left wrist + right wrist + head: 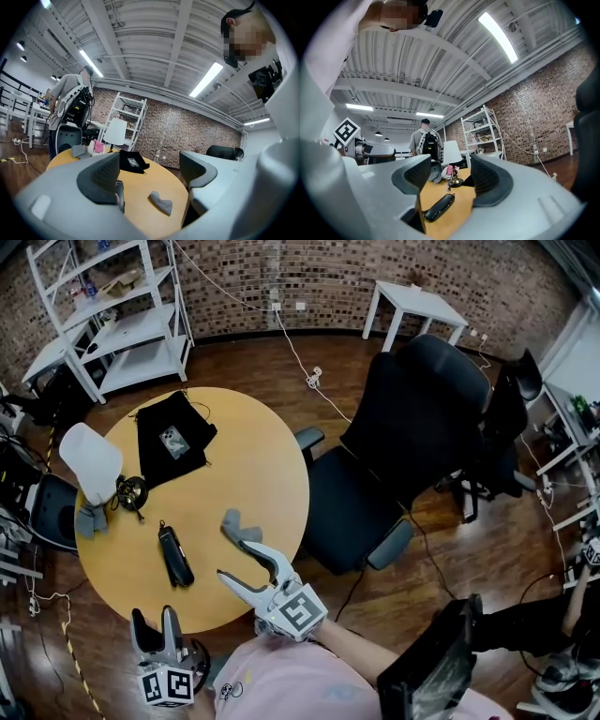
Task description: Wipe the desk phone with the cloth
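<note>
The black desk phone handset (pixel 175 556) lies on the round wooden table (pixel 262 465), left of a crumpled grey cloth (pixel 240 528). My right gripper (pixel 234 561) hangs open just in front of the cloth, holding nothing. At the table's near edge, my left gripper (pixel 155 615) is open and empty too. In the left gripper view the cloth (pixel 161 202) shows between the spread jaws of the left gripper (pixel 150 173), apart from them. In the right gripper view the handset (pixel 439 206) lies ahead of the open right gripper (pixel 446 176).
A black pouch with a small phone on it (pixel 172 439) lies at the table's far side. A white lamp (pixel 91 462) and grey items (pixel 91 518) stand at the left edge. A black office chair (pixel 394 456) stands to the right. White shelves (pixel 112 315) stand behind.
</note>
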Motion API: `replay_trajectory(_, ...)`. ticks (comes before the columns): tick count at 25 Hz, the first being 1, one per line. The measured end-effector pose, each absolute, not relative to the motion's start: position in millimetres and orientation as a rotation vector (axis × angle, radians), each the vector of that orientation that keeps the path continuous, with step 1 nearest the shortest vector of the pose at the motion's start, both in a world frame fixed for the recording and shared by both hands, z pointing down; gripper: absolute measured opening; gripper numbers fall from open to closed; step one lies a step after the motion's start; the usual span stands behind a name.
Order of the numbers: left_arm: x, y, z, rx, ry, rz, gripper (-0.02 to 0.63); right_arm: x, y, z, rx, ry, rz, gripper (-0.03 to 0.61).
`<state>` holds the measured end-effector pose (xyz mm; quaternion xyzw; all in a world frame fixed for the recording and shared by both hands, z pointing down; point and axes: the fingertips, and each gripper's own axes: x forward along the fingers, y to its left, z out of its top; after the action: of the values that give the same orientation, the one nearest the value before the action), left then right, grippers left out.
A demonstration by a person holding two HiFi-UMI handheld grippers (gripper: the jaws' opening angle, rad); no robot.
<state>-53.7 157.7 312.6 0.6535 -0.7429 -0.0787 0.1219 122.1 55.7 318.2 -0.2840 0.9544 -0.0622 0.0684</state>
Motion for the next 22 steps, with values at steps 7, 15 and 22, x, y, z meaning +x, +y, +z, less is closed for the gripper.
replay_trajectory(7, -51.3, 160.7, 308.8, 1.905, -2.168, -0.232, 0.410, 125.0, 56.7, 316.1, -0.865, 2.881, -0.200, 0.268)
replay_trajectory(15, -52.1, 164.2, 310.7, 1.907, -2.172, -0.236, 0.410, 124.7, 60.6, 318.9, -0.856, 2.895, -0.195, 0.268)
replay_trajectory(22, -55.9, 166.6, 310.2, 1.904, -2.169, -0.246, 0.410, 118.9, 64.3, 321.9, -0.856, 2.910, -0.160, 0.268)
